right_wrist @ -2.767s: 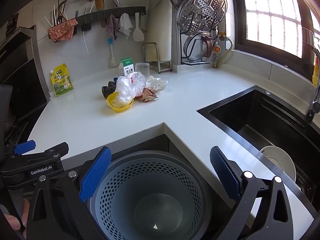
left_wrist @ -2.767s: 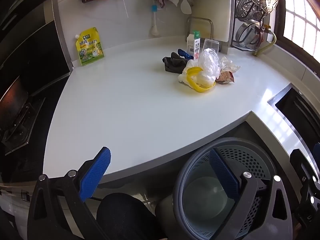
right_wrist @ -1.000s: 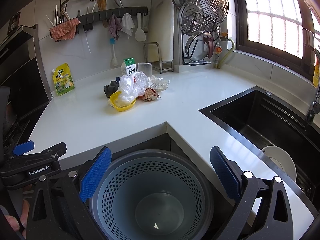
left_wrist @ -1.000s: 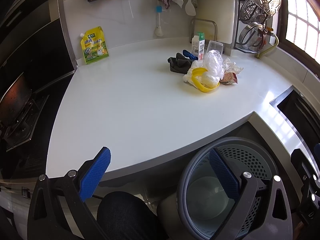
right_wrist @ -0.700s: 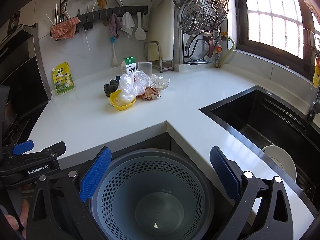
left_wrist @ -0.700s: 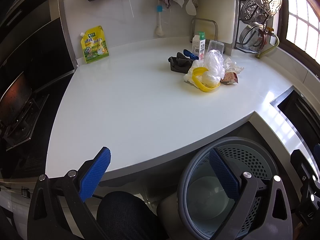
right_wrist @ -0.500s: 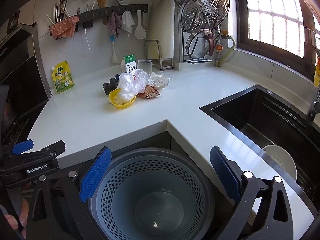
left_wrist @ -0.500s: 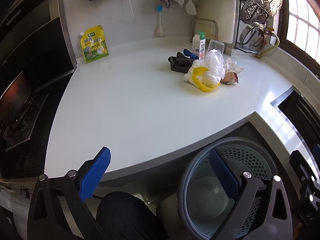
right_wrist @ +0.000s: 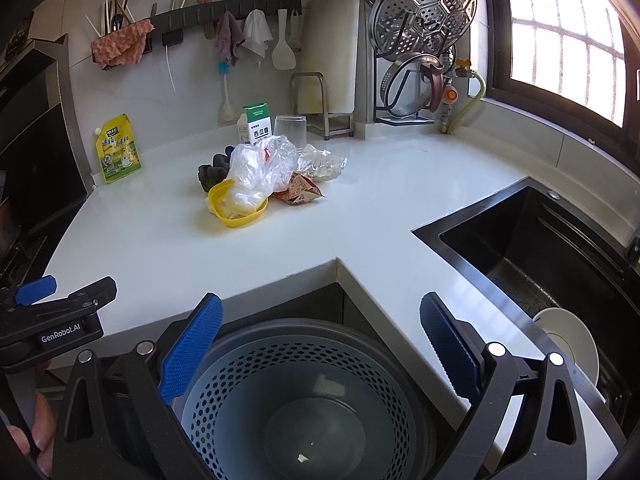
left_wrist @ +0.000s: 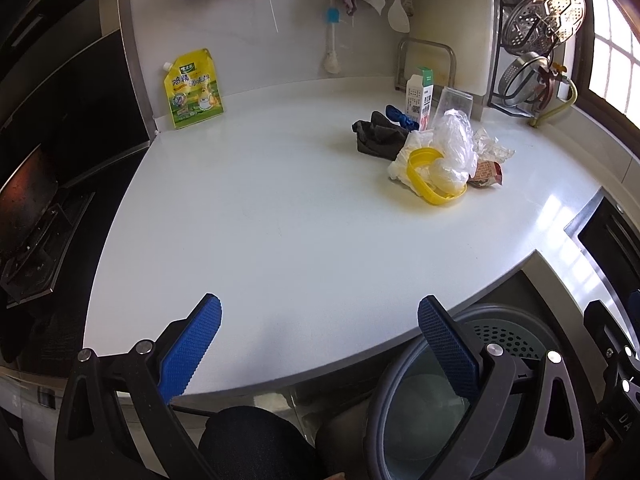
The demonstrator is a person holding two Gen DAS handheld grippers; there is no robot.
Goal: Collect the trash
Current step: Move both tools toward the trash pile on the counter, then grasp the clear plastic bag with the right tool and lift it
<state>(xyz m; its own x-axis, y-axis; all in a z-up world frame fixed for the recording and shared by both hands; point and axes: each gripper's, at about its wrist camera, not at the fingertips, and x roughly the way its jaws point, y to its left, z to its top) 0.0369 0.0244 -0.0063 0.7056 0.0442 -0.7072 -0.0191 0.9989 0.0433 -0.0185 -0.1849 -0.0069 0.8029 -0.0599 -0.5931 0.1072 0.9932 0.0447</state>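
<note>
A heap of trash lies on the white counter: a yellow plastic lid, a clear plastic bag, crumpled foil, a brown snack wrapper, a dark cloth and a milk carton. A grey perforated bin stands below the counter's inner corner, holding one small scrap. My left gripper is open and empty over the counter's near edge. My right gripper is open and empty above the bin. The heap is far ahead of both.
A yellow refill pouch leans on the back wall. A clear cup stands behind the heap. A black sink with a white plate lies to the right. A stove is at the left. A pot rack stands at the back right.
Both grippers have edged slightly forward and up towards the counter. Both have stayed open and empty. The trash heap has not moved.
</note>
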